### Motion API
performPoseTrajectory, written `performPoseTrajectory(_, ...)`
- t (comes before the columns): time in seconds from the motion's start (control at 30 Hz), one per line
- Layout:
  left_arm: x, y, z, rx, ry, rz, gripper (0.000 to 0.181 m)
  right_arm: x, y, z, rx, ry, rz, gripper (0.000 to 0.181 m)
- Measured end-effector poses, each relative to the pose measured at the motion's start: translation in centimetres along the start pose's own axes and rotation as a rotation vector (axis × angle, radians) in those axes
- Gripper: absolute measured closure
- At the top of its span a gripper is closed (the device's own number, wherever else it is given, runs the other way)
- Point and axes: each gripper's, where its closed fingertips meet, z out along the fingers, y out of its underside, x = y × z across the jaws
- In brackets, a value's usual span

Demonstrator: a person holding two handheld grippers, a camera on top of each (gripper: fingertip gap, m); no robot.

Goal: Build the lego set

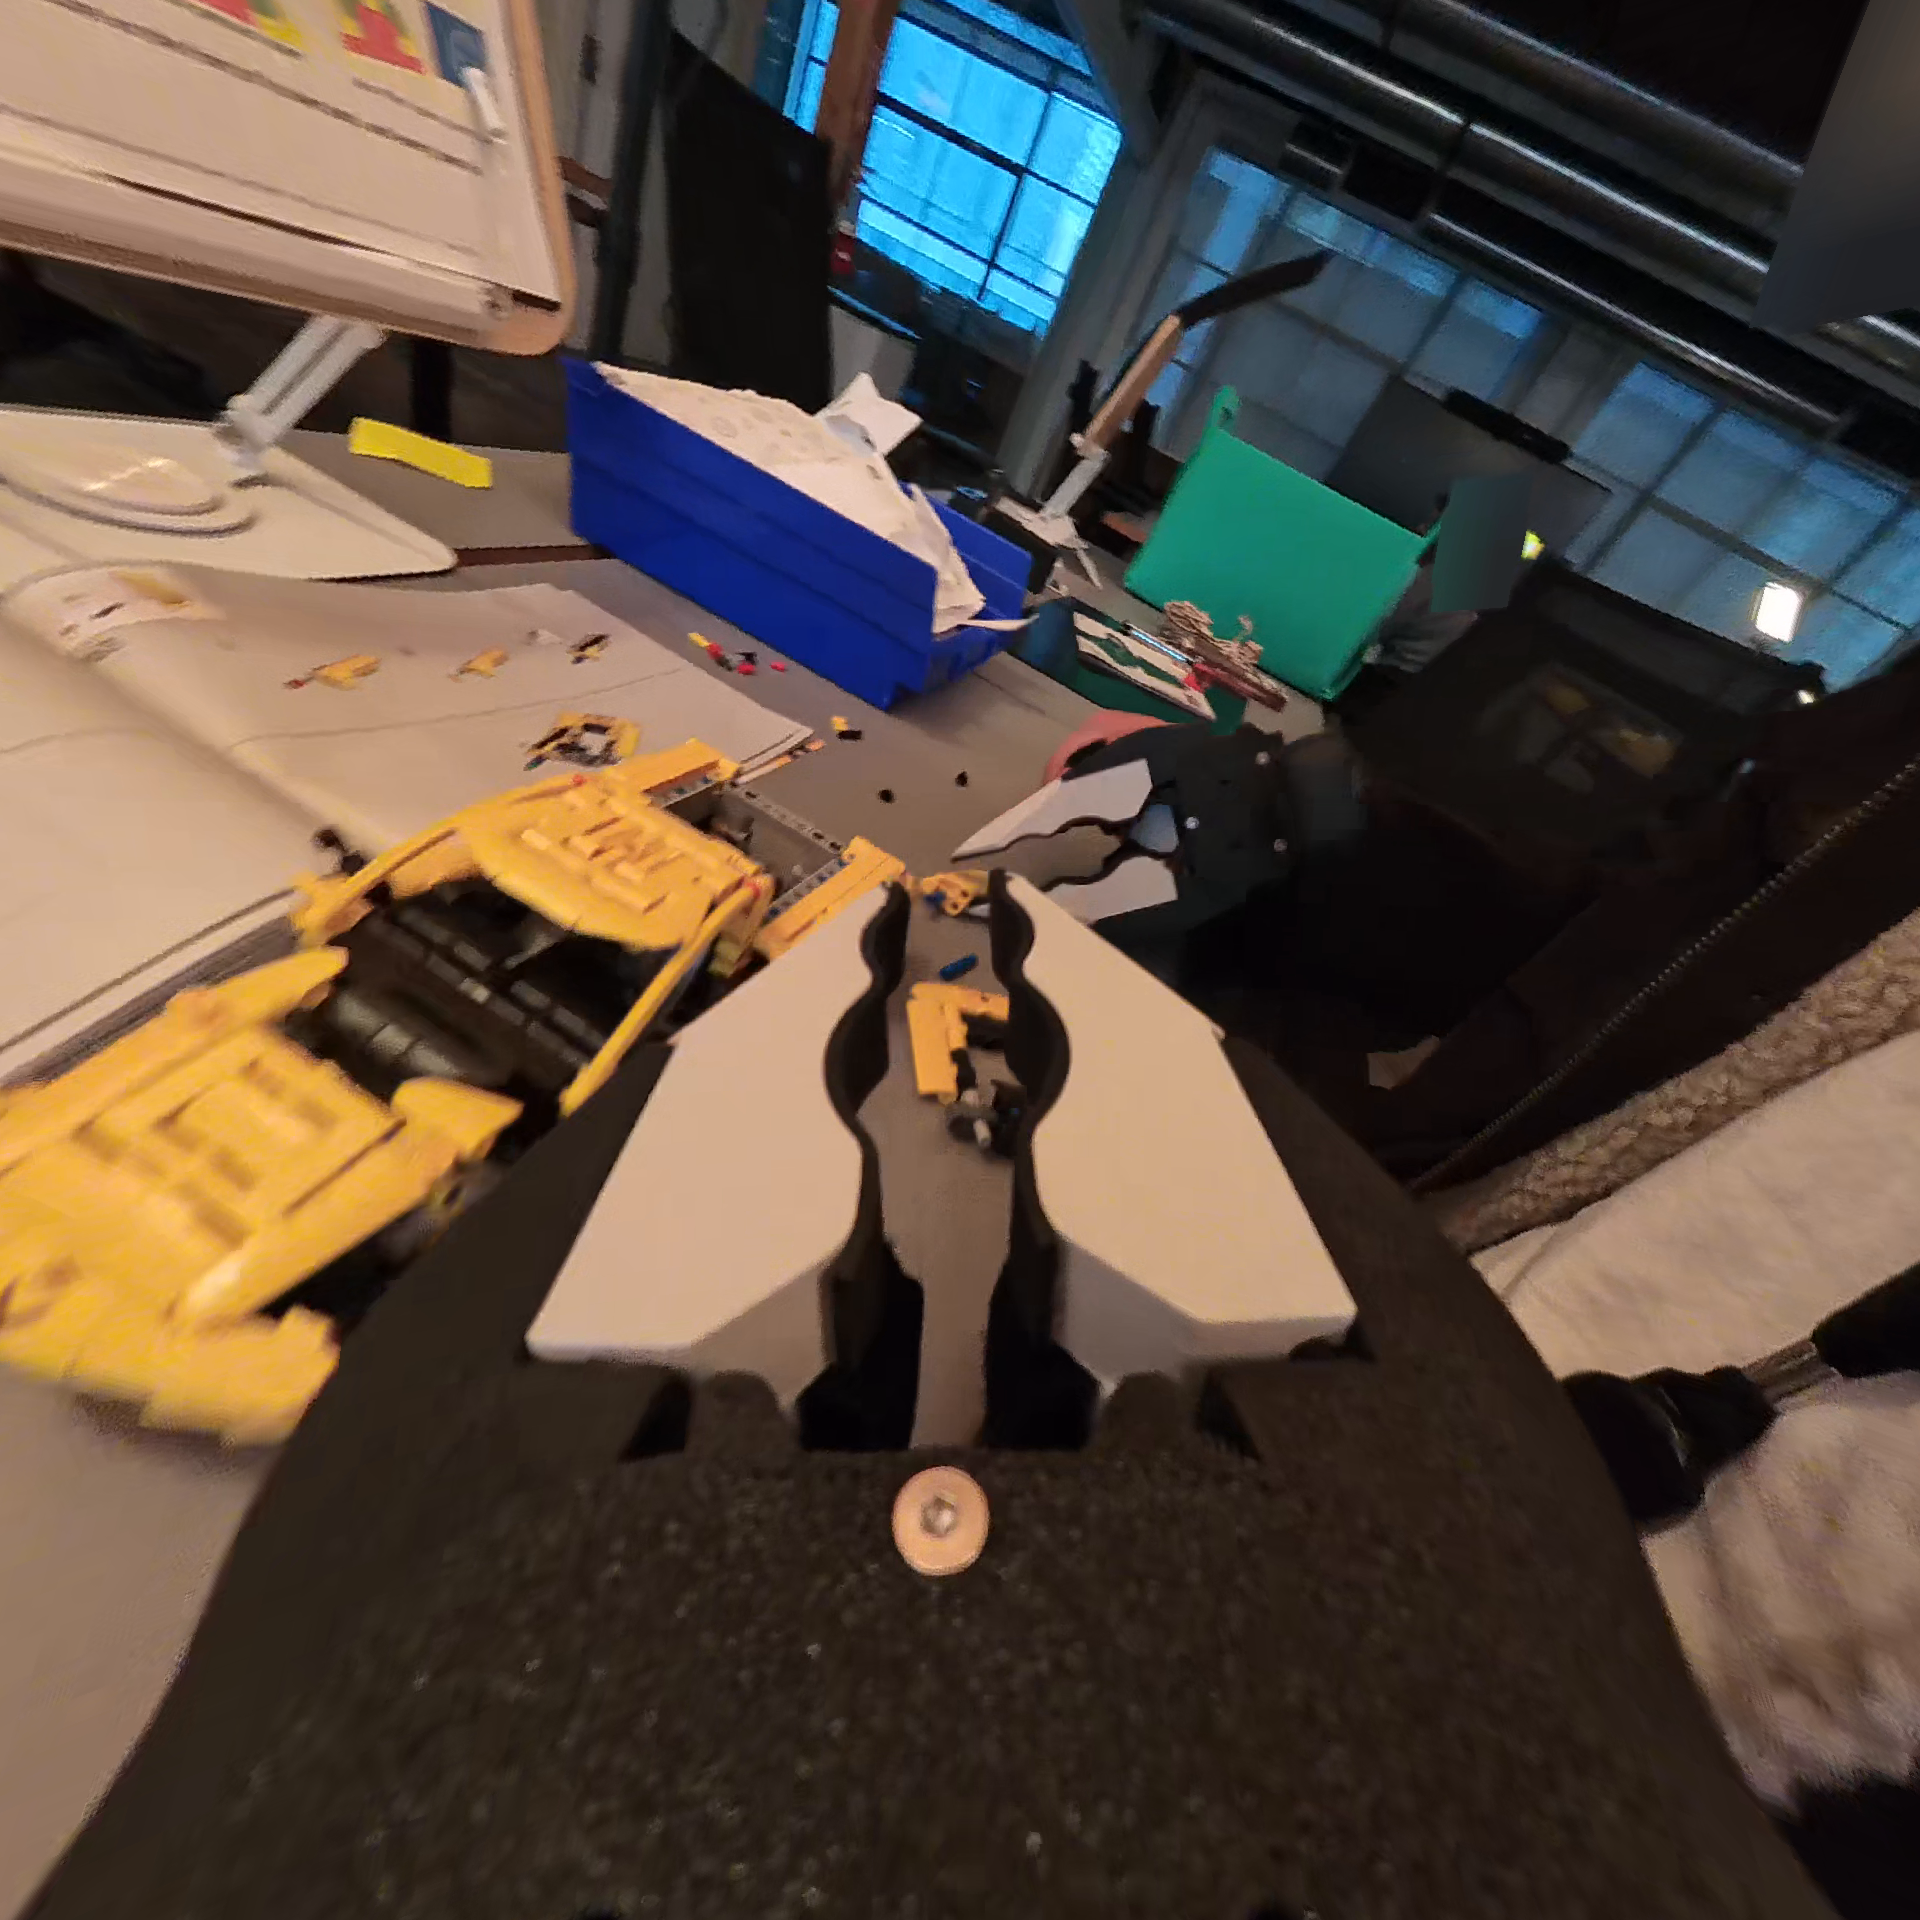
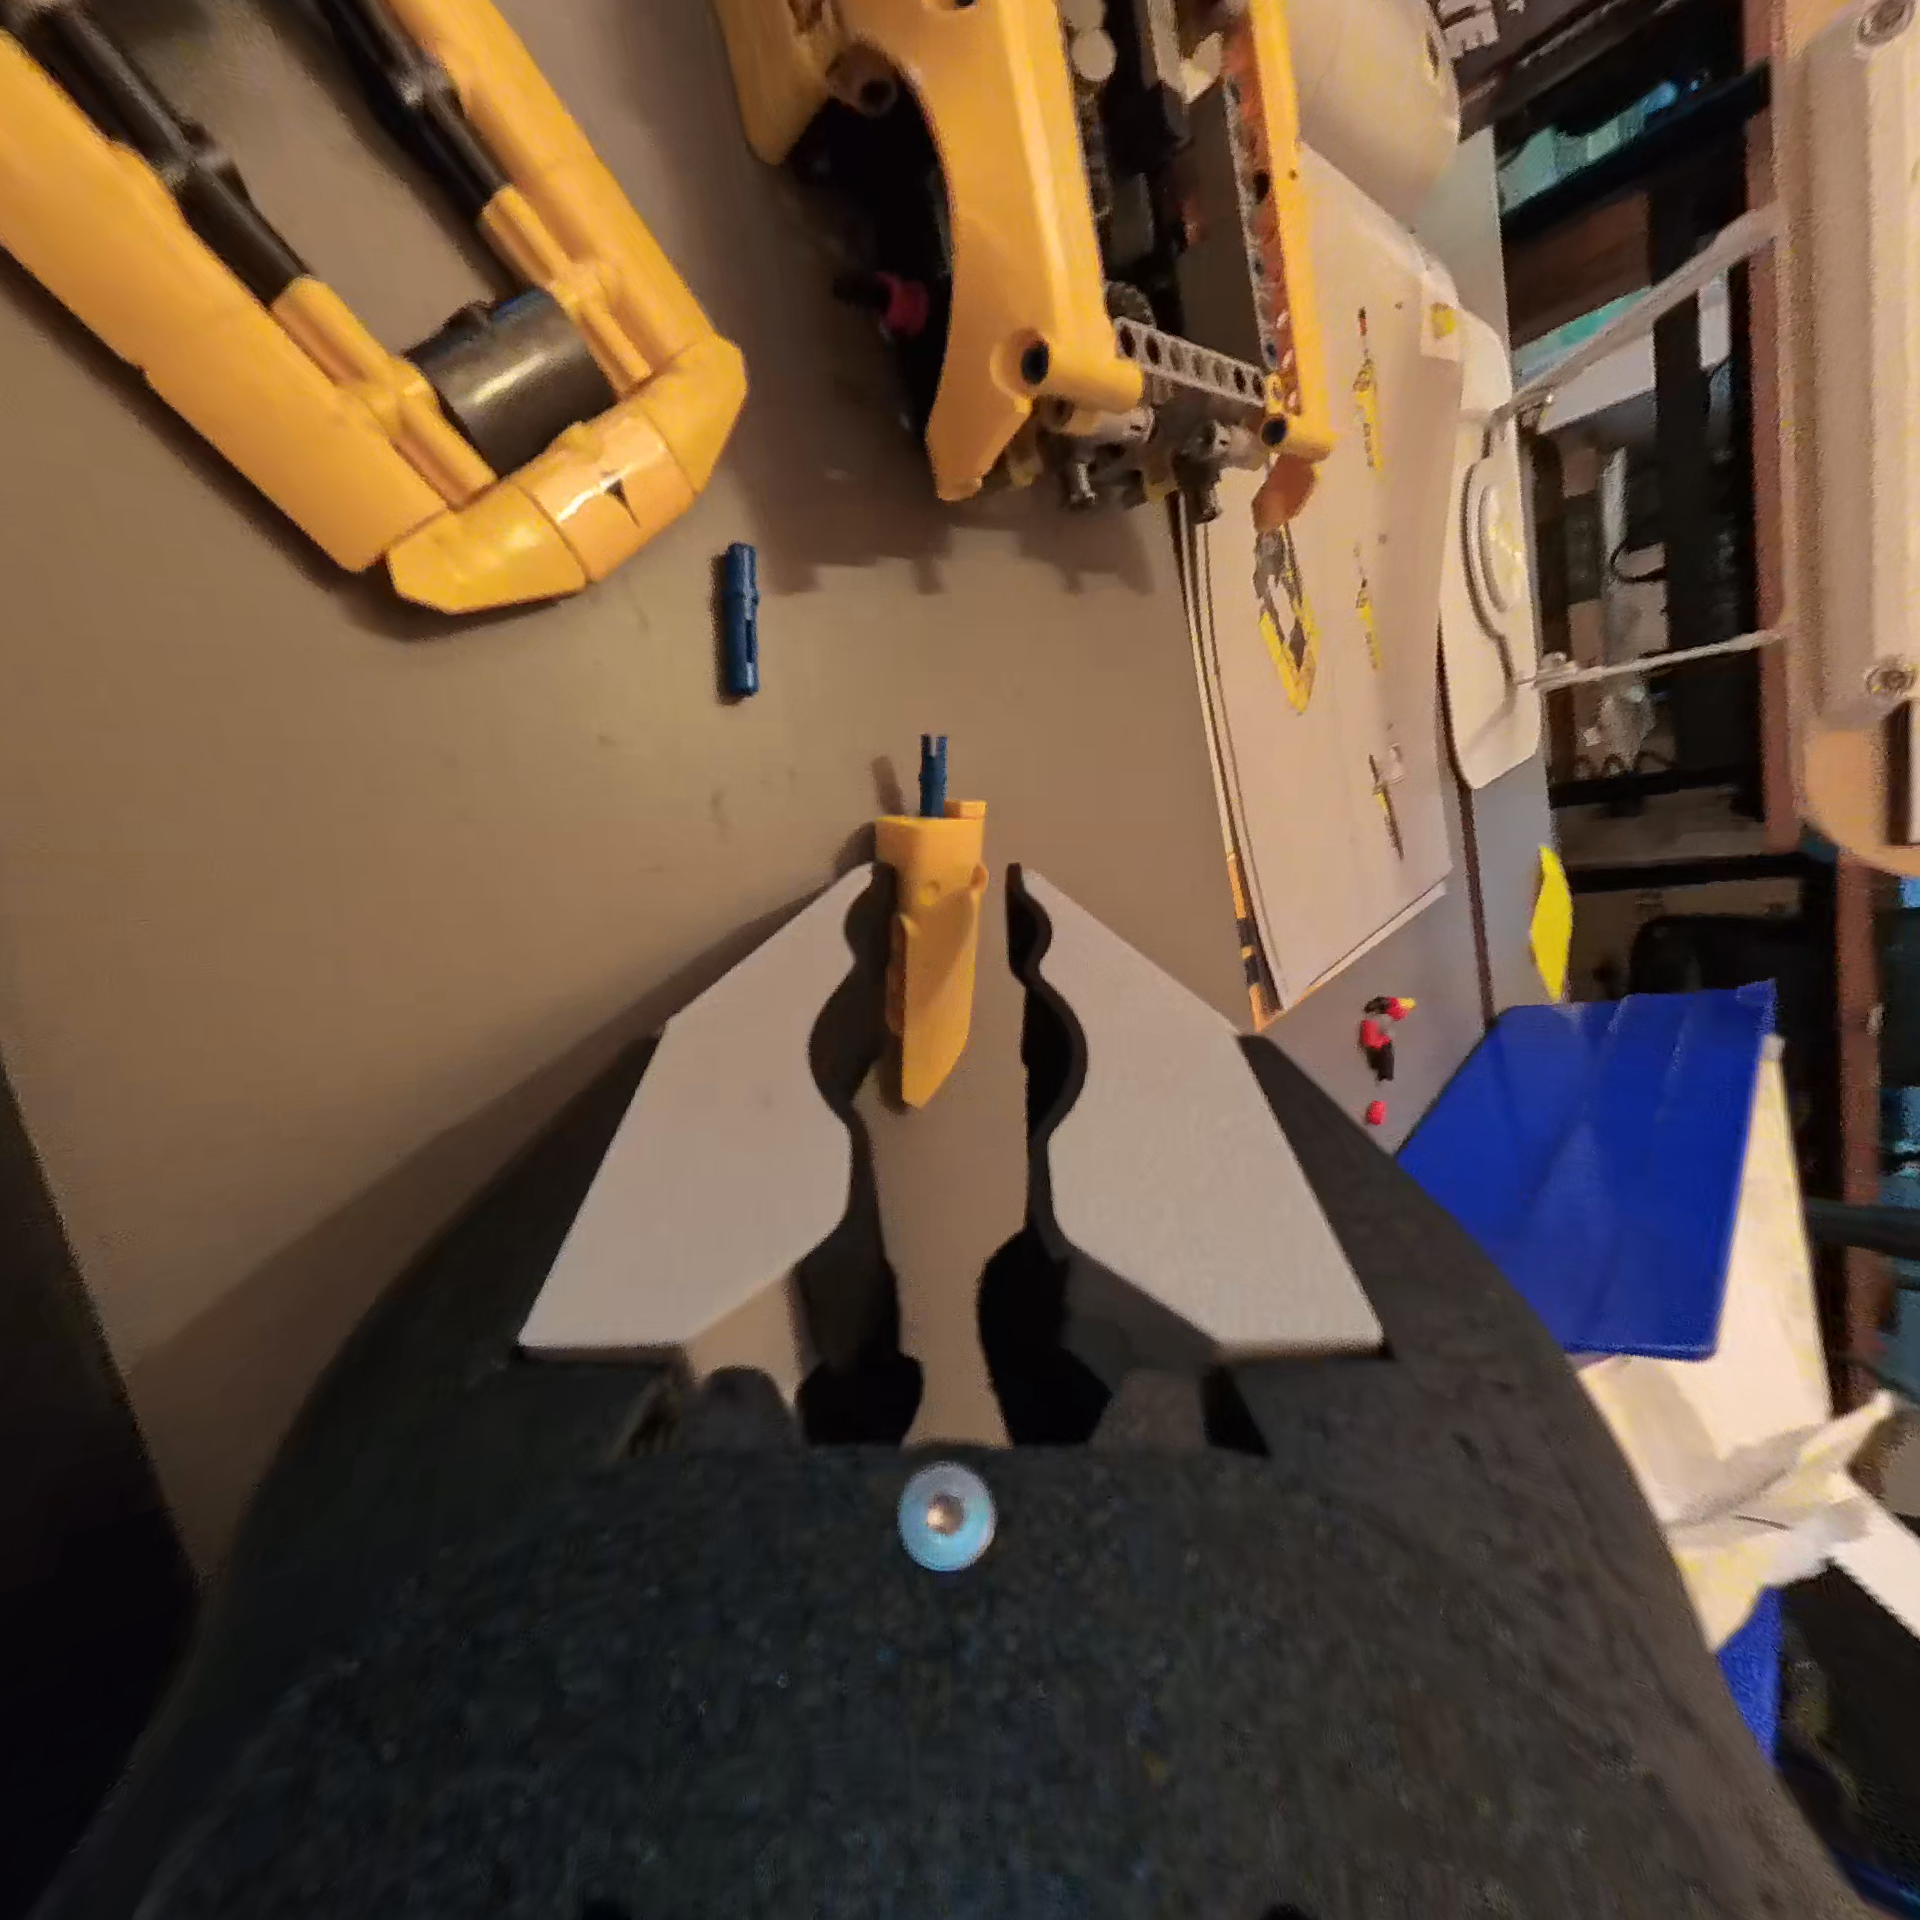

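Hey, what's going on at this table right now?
A person with two handheld grippers is building a yellow Lego car. The right gripper is open around a small yellow panel piece with a blue pin in it, lying on the table. The left gripper is open and empty above a small yellow subassembly. A loose blue pin lies nearby.

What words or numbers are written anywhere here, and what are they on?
Instruction booklet: print too small and blurred to read.
Tilted white board: coloured patches, too blurred to read.
Paper in the blue bin: marks too small to read.
Nothing else shows writing.
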Motion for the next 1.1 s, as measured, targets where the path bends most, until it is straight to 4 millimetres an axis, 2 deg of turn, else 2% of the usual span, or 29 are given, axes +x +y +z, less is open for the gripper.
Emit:
performPoseTrajectory(0.1,-0.3,0.4,-3.2,0.037,-0.080,-0.025,0.166,-0.6,-0.5,-0.8,0.027,-0.057,0.098,0.149)
performPoseTrajectory(0.2,-0.6,0.5,-6.3,0.082,-0.164,-0.025,0.166,-0.4,-1.7,-2.3,0.098,-0.113,0.294,0.142)
performPoseTrajectory(0.27,-0.9,0.8,-8.4,0.091,-0.222,-0.025,0.165,1.9,-1.9,-3.0,0.122,-0.047,0.515,0.141)
performPoseTrajectory(0.3,-1.1,1.0,-9.3,0.089,-0.245,-0.027,0.165,3.4,-1.4,-3.1,0.111,0.005,0.665,0.142)
performPoseTrajectory(0.37,-1.2,1.6,-11.0,0.085,-0.280,-0.036,0.165,5.4,-0.9,-3.1,0.150,0.038,0.951,0.126)
performPoseTrajectory(0.43,-1.1,2.1,-12.4,0.091,-0.304,-0.054,0.165,6.7,-0.8,-3.4,0.256,0.064,1.168,0.134)
performPoseTrajectory(0.5,-0.7,2.8,-13.3,0.074,-0.309,-0.067,0.164,7.0,-0.6,-3.4,0.339,0.110,1.246,0.138)
performPoseTrajectory(0.57,-0.4,3.7,-14.4,0.041,-0.341,-0.063,0.155,6.7,-1.0,-3.4,0.342,0.088,1.229,0.135)
performPoseTrajectory(0.63,-0.3,4.2,-16.4,0.003,-0.394,-0.035,0.149,7.2,-1.5,-4.0,0.374,0.122,1.186,0.141)
performPoseTrajectory(0.7,-0.6,3.9,-20.3,-0.025,-0.492,0.008,0.146,6.9,-2.0,-4.0,0.378,0.105,1.157,0.143)
performPoseTrajectory(0.73,-1.3,3.6,-23.1,-0.032,-0.575,0.038,0.145,6.6,-2.3,-3.8,0.374,0.088,1.146,0.143)
performPoseTrajectory(0.8,-3.6,3.6,-30.3,-0.065,-0.797,0.072,0.138,6.0,-2.6,-3.2,0.342,0.069,1.110,0.143)
performPoseTrajectory(0.87,-6.4,5.3,-37.8,-0.197,-1.025,0.051,0.111,5.4,-2.7,-2.6,0.296,0.066,1.061,0.144)
performPoseTrajectory(0.9,-7.6,6.4,-40.6,-0.251,-1.101,0.008,0.095,5.2,-2.8,-2.5,0.282,0.070,1.039,0.145)
performPoseTrajectory(0.97,-9.7,8.1,-44.4,-0.301,-1.199,-0.106,0.087,5.1,-2.9,-2.3,0.267,0.082,1.011,0.148)
performPoseTrajectory(1.0,-10.7,8.5,-45.6,-0.290,-1.235,-0.149,0.084,5.1,-2.9,-2.3,0.263,0.084,1.006,0.149)
performPoseTrajectory(1.1,-13.1,9.8,-46.6,-0.283,-1.283,-0.253,0.071,5.0,-2.7,-2.0,0.259,0.069,1.020,0.149)
